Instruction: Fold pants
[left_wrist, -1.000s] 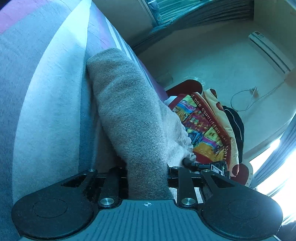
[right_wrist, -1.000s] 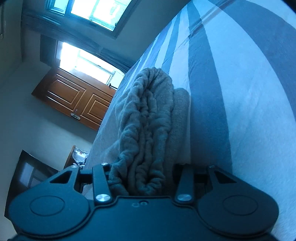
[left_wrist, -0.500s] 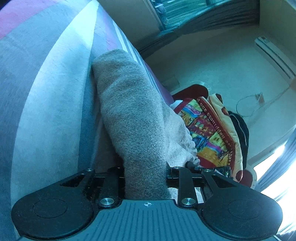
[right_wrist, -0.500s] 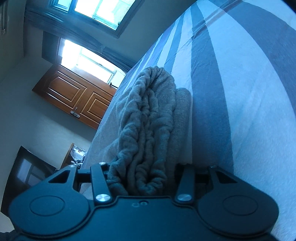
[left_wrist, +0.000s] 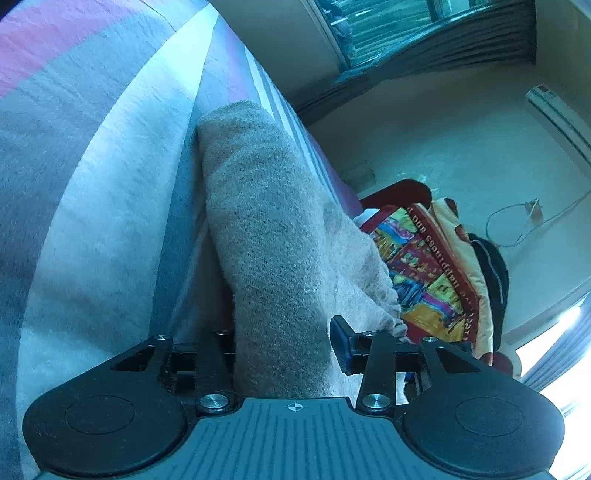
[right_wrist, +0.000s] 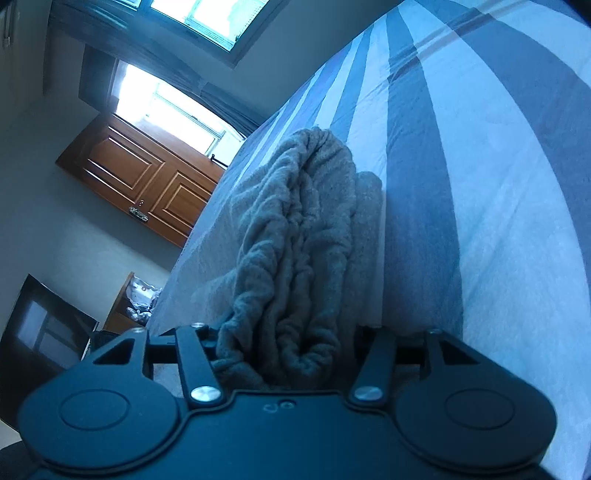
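The bed (right_wrist: 498, 192), under a smooth cotton-like cover in wide grey, white and faded red stripes, carries the pants (left_wrist: 273, 236): a thick, fuzzy grey-brown fleece garment lying folded in a long bundle on the cover. Seen from the left wrist it is a smooth, rounded fold running away from the camera; seen from the right wrist its edge is a stack of soft, ropy, gathered layers.

The left gripper (left_wrist: 282, 343) has its jaws opening, with the fold still between the fingers (left_wrist: 341, 343); the pad on the right side of the view looks just clear of the cloth, so this end seems released. The right gripper (right_wrist: 284, 343) is also opening around the bunched edge, and the wads of fleece fill the gap, so whether the pads still press cannot be told.

The likely risk is the springy pile: bulky layers could puff up and slide apart once freed, spoiling the fold. Fuzzy fibres might also cling to a pad and drag a layer out if either gripper withdraws before it is fully clear.
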